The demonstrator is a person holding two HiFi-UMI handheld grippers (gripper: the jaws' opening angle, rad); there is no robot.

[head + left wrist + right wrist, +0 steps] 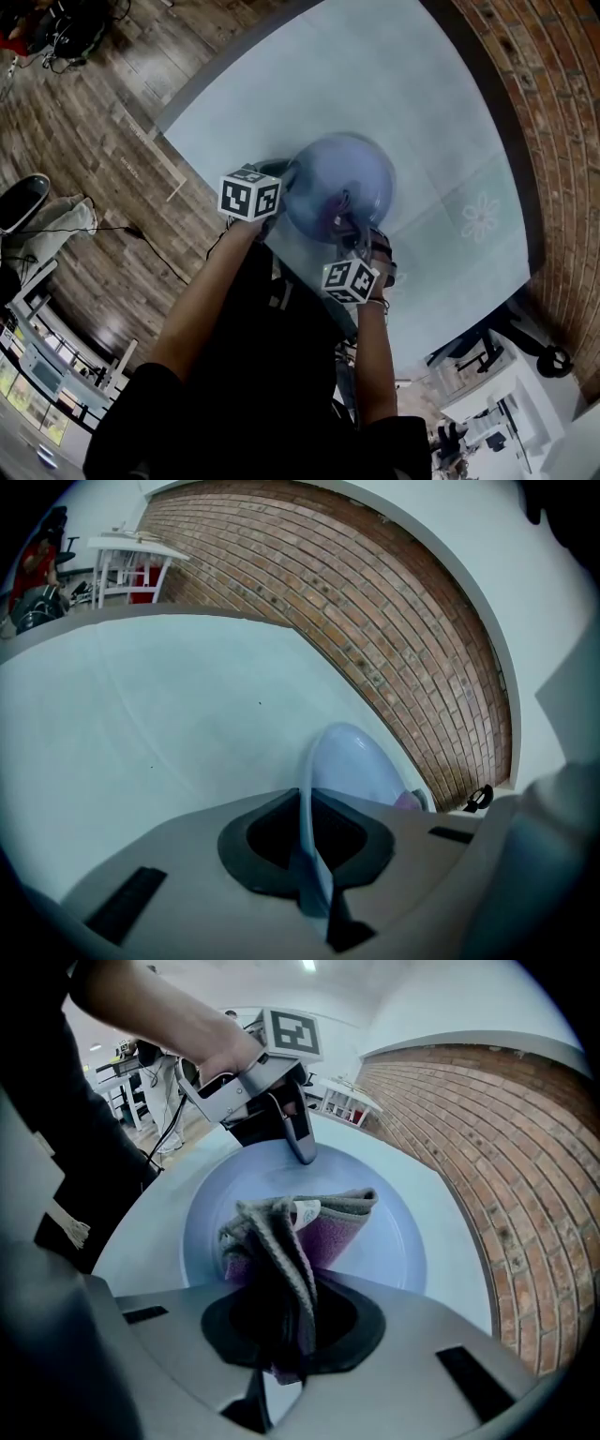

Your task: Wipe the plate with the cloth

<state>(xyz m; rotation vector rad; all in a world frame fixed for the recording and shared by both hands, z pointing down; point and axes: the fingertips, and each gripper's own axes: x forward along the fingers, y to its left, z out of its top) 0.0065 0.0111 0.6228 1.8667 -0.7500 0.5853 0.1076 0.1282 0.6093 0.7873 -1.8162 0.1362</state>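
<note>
A pale blue plate (349,178) lies on the light table (375,84). My left gripper (284,180) is shut on the plate's near-left rim; in the left gripper view the thin rim (306,799) runs straight between the jaws, with the plate (356,766) beyond. My right gripper (349,225) is shut on a bunched grey and purple cloth (339,208). In the right gripper view the cloth (300,1227) hangs from the jaws onto the middle of the plate (398,1241), and the left gripper (302,1147) clamps the far rim.
A brick wall (553,122) borders the table's right side and wooden floor (103,131) lies to its left. A faint flower mark (480,216) shows on the table right of the plate. Desks and cables stand beyond the table edge.
</note>
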